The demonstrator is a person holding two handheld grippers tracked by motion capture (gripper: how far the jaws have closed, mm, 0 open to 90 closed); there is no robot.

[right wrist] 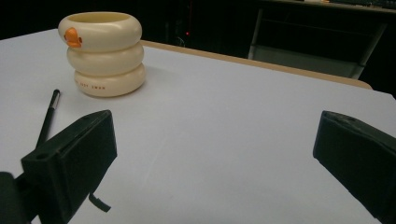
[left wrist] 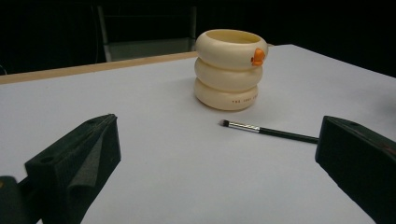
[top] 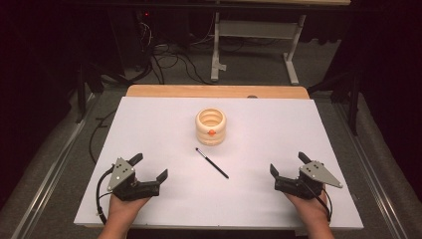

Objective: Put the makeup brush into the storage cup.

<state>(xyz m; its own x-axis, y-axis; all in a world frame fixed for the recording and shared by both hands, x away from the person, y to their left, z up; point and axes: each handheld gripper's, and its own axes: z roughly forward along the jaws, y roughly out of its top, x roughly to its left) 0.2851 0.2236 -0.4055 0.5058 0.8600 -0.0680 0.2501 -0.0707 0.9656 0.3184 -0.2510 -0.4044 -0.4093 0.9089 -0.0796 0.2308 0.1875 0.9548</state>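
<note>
both grippers, left gripper [top: 151, 168] and right gripper [top: 287, 164], rest fingers wide open, empty, near the brush [top: 212, 163] and cup [top: 210, 126].

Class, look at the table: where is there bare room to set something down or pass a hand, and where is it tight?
Bare white board lies left and right of the cream ringed cup, and between each open gripper, left and right, and the makeup brush. The tight spot is the middle, where the brush tip lies just before the cup.

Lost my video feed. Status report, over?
Left gripper and right gripper open, empty. Makeup brush flat on the white mat, before the cream holder. Nothing between.
</note>
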